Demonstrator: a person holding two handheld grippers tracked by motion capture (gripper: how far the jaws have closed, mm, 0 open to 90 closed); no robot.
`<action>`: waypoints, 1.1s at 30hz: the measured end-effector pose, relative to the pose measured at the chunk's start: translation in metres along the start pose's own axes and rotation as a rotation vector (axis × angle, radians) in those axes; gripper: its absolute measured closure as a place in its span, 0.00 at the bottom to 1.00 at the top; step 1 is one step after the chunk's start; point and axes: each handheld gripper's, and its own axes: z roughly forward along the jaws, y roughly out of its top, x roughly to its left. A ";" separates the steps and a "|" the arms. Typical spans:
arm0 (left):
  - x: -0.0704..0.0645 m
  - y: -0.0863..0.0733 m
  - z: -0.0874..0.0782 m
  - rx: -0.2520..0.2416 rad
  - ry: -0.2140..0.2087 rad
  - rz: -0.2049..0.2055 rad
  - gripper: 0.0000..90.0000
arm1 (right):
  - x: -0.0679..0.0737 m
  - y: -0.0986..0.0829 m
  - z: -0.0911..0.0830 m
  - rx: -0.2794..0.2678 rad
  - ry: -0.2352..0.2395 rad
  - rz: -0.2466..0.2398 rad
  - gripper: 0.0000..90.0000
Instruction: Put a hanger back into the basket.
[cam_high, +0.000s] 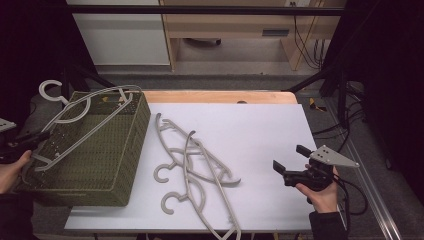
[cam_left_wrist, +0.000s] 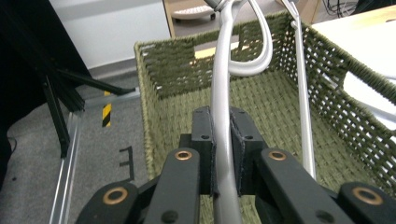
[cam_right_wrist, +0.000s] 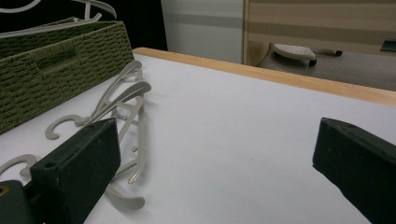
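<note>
Grey plastic hanger (cam_left_wrist: 223, 93) sits clamped between the left gripper's (cam_left_wrist: 222, 154) black jaws, lying across the top of the green woven basket (cam_high: 107, 165); its hook (cam_high: 50, 91) pokes out past the basket's far left corner. Basket occupies the table's left end, its near-left corner overhanging the white tabletop (cam_high: 260, 135). Two more grey hangers (cam_high: 192, 165) lie tangled on the white top just right of the basket, one tip reaching the near edge. Right gripper (cam_high: 290, 161) has jaws spread wide, nothing between them, low over the bare right half of the tabletop, well apart from the pile.
</note>
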 end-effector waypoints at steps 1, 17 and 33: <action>0.001 -0.001 0.000 0.004 0.002 0.000 0.91 | 0.000 0.000 0.000 0.000 -0.001 0.001 0.01; -0.006 -0.017 0.022 0.100 0.012 0.037 0.90 | 0.000 0.000 0.000 0.001 -0.003 0.003 0.01; -0.018 -0.022 0.050 0.305 0.074 0.058 0.89 | 0.001 0.000 0.000 0.000 -0.003 0.000 0.01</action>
